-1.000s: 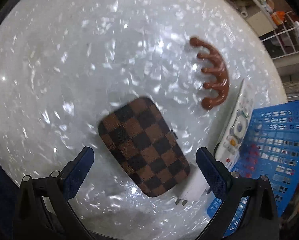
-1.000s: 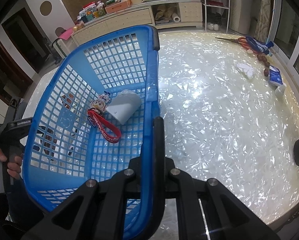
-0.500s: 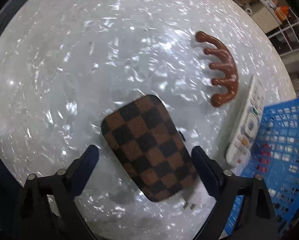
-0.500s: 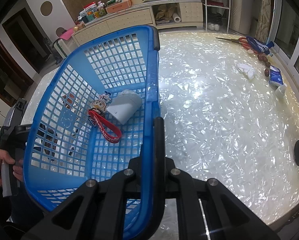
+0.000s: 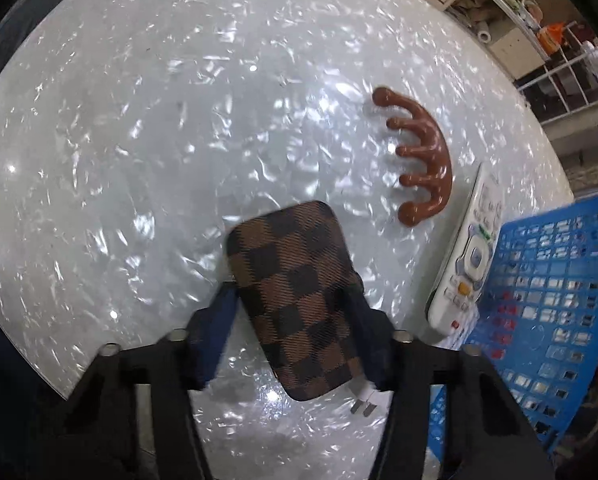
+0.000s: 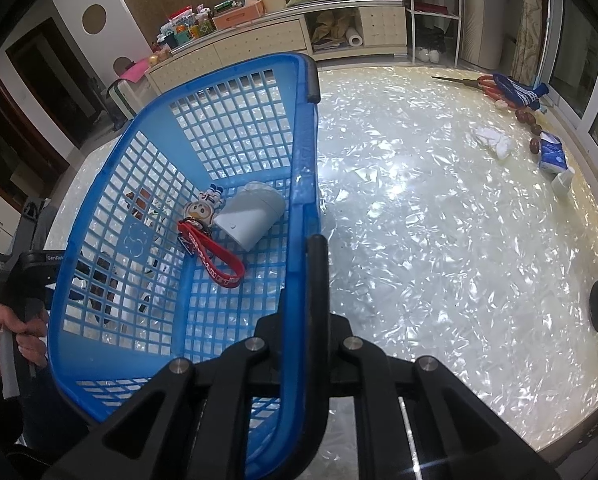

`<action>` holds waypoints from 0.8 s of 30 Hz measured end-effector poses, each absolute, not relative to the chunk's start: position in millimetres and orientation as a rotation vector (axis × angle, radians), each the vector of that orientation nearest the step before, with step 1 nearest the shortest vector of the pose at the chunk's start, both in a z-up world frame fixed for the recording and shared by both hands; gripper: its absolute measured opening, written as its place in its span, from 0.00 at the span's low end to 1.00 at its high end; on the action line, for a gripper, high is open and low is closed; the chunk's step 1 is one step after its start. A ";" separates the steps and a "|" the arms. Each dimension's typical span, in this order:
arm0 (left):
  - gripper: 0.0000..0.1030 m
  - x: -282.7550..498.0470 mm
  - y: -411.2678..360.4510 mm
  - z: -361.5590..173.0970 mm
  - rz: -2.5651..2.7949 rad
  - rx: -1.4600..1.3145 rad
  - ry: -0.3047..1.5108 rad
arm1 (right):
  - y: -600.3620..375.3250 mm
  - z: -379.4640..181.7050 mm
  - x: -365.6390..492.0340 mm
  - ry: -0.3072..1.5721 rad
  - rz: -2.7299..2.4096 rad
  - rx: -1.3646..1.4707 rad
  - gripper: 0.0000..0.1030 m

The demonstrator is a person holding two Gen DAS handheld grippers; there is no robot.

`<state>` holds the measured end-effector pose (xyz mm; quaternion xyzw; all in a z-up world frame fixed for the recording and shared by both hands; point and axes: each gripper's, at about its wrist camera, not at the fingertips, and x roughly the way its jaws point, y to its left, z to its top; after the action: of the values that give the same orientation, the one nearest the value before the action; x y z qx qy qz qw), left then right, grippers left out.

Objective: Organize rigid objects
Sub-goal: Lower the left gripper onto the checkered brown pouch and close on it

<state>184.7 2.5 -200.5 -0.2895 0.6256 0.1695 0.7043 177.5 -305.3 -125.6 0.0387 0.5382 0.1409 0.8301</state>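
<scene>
Checkered brown fabric case (image 5: 295, 300) sits clamped between the fingers of your left gripper (image 5: 293, 320), over the pearly white counter (image 5: 139, 140) and near the blue plastic lattice basket (image 6: 235, 184), which your right gripper (image 6: 313, 280), nipped onto the rim, steadies for the drop; both grippers angle forward and down

The left gripper (image 5: 291, 304), wide open a second ago, has been closed onto the sides of the checkered case (image 5: 295, 300).
</scene>
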 end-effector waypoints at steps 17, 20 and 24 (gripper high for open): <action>0.89 182.8 -11.3 -218.1 0.519 -0.705 1.452 | -305.6 -124.8 177.8 1.139 0.307 0.089 0.08; 0.89 181.9 -19.0 -220.6 0.558 -0.719 1.463 | -305.7 -124.7 177.6 1.138 0.307 0.089 0.08; 0.83 185.2 -46.6 -224.5 0.529 -0.639 1.483 | -306.0 -124.9 177.3 1.138 0.306 0.093 0.08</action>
<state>185.2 -46.6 -224.5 -0.2824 0.6553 0.2339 0.6604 177.3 -306.0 -124.9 0.0440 0.5367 0.1442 0.8302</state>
